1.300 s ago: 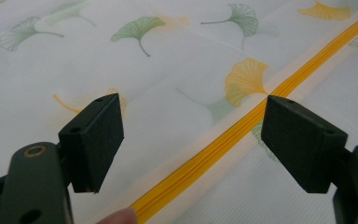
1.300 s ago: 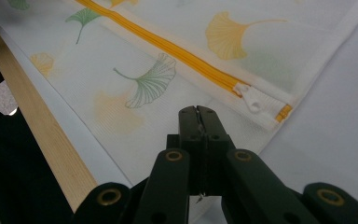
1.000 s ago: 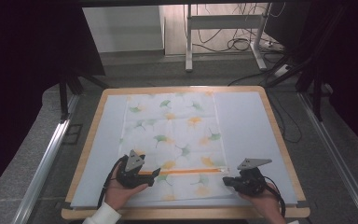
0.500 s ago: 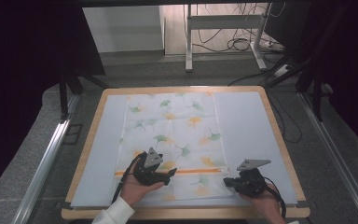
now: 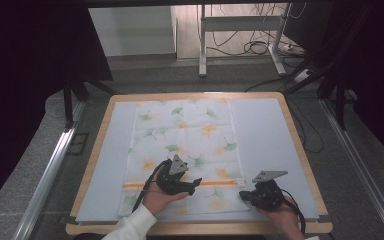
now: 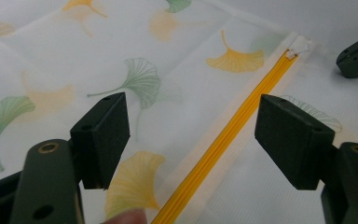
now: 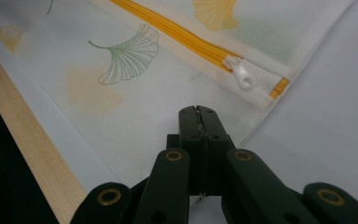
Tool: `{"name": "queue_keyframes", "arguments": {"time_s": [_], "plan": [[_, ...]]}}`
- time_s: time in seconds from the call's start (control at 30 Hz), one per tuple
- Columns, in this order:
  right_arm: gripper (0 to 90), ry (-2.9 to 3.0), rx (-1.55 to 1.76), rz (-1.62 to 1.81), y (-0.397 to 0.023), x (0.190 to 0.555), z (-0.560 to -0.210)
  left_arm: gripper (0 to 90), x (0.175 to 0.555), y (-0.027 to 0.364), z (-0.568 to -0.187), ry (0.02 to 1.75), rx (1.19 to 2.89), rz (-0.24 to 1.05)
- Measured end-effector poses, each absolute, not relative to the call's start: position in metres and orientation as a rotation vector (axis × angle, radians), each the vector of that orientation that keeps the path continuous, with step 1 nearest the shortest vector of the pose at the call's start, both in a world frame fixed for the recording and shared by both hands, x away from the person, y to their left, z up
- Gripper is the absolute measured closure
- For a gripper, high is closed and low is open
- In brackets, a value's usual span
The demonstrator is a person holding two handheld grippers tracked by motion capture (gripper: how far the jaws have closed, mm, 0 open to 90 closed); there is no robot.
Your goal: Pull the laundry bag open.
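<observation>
A white mesh bag point(image 5: 185, 135) printed with ginkgo leaves lies flat on the pale mat. An orange zipper point(image 5: 215, 183) runs across its near end, with the white pull point(image 7: 243, 74) at the right end. My left gripper point(image 5: 196, 183) hovers over the zipper's middle. It is open, and the zipper point(image 6: 233, 135) runs between its jaws untouched. The right gripper point(image 5: 242, 195) sits at the bag's near right corner with its jaws point(image 7: 198, 112) shut, tips down on the fabric just short of the pull. Whether cloth is pinched I cannot tell.
A pale mat point(image 5: 265, 135) covers the wooden table point(image 5: 300, 150), whose near edge point(image 7: 23, 149) is close beside the right gripper. Dark floor, a metal rail point(image 5: 50, 170) and cables point(image 5: 260, 47) surround the table.
The left gripper has slid right along the zipper, from the bag's left edge to about its middle. The right gripper has stayed put.
</observation>
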State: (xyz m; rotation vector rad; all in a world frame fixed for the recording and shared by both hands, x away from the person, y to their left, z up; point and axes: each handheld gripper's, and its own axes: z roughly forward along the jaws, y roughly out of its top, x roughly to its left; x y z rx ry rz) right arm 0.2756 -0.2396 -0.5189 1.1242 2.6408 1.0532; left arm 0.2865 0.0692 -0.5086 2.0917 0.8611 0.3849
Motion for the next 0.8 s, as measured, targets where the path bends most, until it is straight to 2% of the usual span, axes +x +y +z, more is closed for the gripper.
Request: {"name": "queue_keyframes", "arguments": {"time_s": [0.8], "plan": [[89.0,2.643,1.108,1.050,-0.239,0.275,-0.519,34.9,0.303,0.014,-0.510,0.731,2.173,0.342]]}}
